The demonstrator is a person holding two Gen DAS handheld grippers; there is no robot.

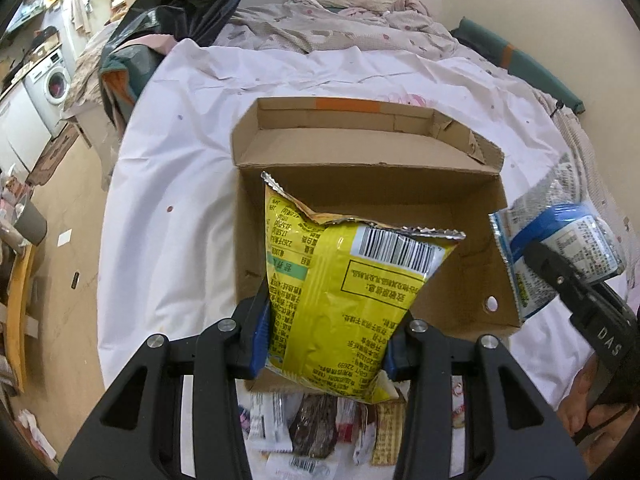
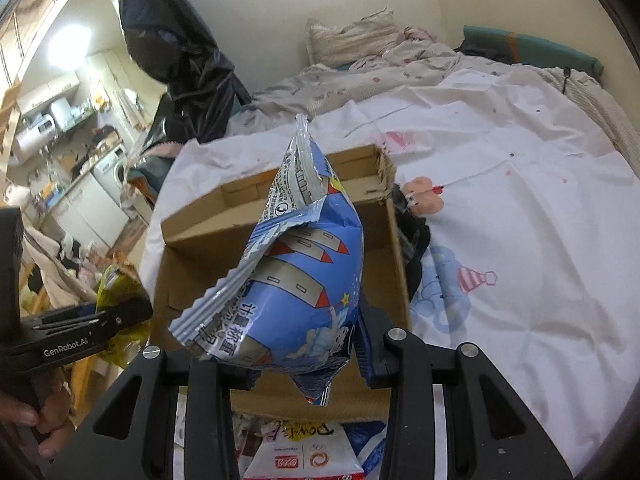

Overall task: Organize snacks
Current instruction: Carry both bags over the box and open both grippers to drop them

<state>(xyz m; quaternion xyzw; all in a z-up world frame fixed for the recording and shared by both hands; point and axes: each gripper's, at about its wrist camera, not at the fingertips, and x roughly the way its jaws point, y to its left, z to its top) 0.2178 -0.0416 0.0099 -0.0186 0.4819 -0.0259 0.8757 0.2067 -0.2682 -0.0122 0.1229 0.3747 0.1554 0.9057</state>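
Observation:
My left gripper [image 1: 326,336] is shut on a yellow snack bag [image 1: 344,292] and holds it upright over the near edge of an open cardboard box [image 1: 360,152] on the bed. My right gripper [image 2: 304,344] is shut on a blue snack bag with rocket pictures [image 2: 296,276], held above the same box [image 2: 192,236]. The blue bag also shows in the left wrist view [image 1: 560,256], right of the box. The yellow bag's edge [image 2: 114,284] and the left gripper [image 2: 80,324] show at the left of the right wrist view. The box interior looks empty.
Several small snack packets [image 1: 320,428] lie on the white sheet [image 1: 172,216] just below the grippers, in front of the box; a white and red packet [image 2: 304,452] is among them. A rumpled quilt and pillow [image 1: 344,4] lie behind. A black bag [image 1: 180,4] stands at the bed's left.

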